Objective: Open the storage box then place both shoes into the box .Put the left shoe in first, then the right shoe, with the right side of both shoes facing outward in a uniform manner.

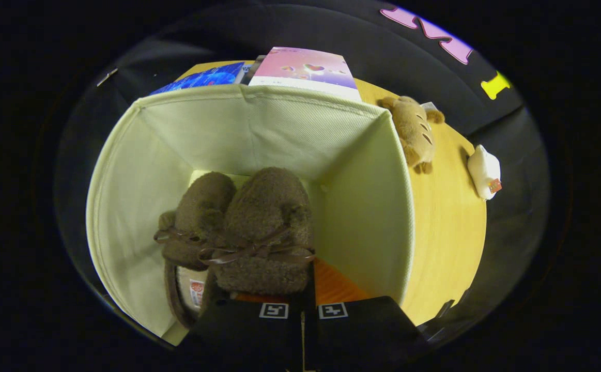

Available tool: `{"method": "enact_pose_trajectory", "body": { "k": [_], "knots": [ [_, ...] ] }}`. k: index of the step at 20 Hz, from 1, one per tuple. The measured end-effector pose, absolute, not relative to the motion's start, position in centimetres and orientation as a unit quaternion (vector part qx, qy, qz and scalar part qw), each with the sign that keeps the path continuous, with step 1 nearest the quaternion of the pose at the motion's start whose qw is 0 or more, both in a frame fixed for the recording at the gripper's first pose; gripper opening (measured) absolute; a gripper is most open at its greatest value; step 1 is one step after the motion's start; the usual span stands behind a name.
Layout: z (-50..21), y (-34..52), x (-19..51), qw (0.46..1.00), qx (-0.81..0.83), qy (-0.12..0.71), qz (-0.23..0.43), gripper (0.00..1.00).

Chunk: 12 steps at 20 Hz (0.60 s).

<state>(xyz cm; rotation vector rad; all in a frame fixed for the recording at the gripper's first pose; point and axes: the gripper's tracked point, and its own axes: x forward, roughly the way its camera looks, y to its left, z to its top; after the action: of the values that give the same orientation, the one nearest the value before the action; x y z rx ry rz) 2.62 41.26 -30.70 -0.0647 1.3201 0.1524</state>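
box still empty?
No. Two brown slippers lie side by side inside the open box, the nearer one just ahead of the claw, whose fingers stand close together.

A staged recording booth dressed like a home. A wooden desk (445,217) stands against black cloth walls. An open fabric storage box (362,206) sits on it holding furry slippers (264,227). Picture books (305,70) stand along the desk's far edge, with a brown plush toy (414,132) and a white plush toy (483,170) near its right edge.
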Motion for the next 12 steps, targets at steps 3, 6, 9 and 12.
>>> {"method": "enact_pose_trajectory", "body": {
  "k": [3, 6, 9, 12],
  "knots": [
    [-31.4, 41.1, 2.2, 0.78, -0.082, 0.615, 0.08, 0.09],
    [-32.2, 41.2, 2.2, 0.78, -0.102, 0.611, 0.085, 0.11],
    [-32.0, 42.2, 1.9, 0.776, -0.084, 0.616, 0.103, 0.22],
    [-31.8, 43.1, 1.4, 0.775, -0.085, 0.613, 0.126, 0.46]
  ]
}}
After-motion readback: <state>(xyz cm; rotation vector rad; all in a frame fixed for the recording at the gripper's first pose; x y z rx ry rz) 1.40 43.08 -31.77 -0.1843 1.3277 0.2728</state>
